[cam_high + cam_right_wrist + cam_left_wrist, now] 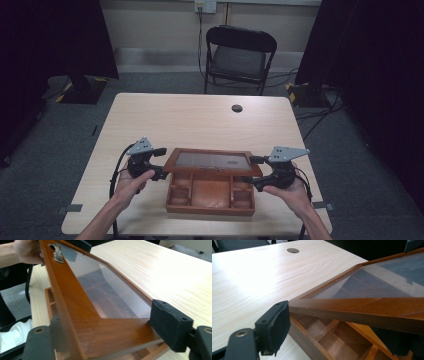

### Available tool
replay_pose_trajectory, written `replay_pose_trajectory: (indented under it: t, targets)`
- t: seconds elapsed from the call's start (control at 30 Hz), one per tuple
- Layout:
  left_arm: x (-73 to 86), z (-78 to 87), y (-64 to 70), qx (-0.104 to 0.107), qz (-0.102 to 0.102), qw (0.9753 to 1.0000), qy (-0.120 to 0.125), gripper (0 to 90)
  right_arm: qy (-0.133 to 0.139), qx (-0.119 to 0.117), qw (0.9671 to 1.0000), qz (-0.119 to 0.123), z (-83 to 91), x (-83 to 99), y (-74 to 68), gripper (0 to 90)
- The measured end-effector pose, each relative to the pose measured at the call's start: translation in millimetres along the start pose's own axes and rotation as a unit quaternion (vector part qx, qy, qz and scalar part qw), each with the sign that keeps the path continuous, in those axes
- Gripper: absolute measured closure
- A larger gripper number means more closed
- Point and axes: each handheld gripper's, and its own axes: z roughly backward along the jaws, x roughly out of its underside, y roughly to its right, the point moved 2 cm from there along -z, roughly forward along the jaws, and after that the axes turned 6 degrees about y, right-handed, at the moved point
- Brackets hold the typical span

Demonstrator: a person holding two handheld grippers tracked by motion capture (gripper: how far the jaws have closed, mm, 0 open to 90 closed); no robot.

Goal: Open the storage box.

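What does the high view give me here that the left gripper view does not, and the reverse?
High view alone: the folding chair, both hands, and both grippers, left gripper and right gripper, at opposite ends of the raised glass lid. Left gripper view alone: close up, a jaw pad against the lid's corner and the dividers underneath. Shared: the wooden box, table and cable hole.

The brown wooden box (210,196) sits on the table near its front edge, with small open compartments inside, and its lid (212,161), a wooden frame around a clear glass pane, is lifted partway up and tilted above the box.
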Motion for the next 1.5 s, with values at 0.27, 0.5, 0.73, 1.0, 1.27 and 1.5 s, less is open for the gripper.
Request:
replay_pose_trajectory:
  t: [0.27, 0.5, 0.73, 1.0, 1.27, 1.5]
  targets:
    - [-7.2, -4.4, 2.0, 0.001, -0.017, 0.9999, -0.004, 23.2, 0.009, 0.009, 0.9999, -0.011, 0.6, 3.9, 8.8, 23.9]
    - [-10.3, -12.4, 4.0, 0.004, -0.032, 0.9995, 0.000, 27.5, 0.012, 0.030, 0.9989, -0.032, 5.9, 10.4, 22.7, 28.6]
    - [-17.4, -15.3, 0.3, 0.019, -0.024, 0.9995, 0.012, 31.9, 0.032, 0.015, 0.9989, -0.031, 1.8, 0.8, 29.8, 43.3]
    - [-26.0, -19.3, 5.7, 0.032, -0.033, 0.9988, 0.020, 38.0, 0.029, 0.002, 0.9994, -0.016, -19.3, -10.1, 29.2, 50.0]
    - [-32.2, -17.3, 1.3, 0.039, -0.035, 0.9984, 0.020, 42.1, 0.023, -0.012, 0.9995, -0.018, -31.3, -19.4, 33.8, 53.4]
    - [-34.3, -17.0, -3.2, 0.038, -0.031, 0.9985, 0.025, 43.9, 0.017, -0.027, 0.9994, -0.017, -38.0, -28.0, 38.1, 56.2]
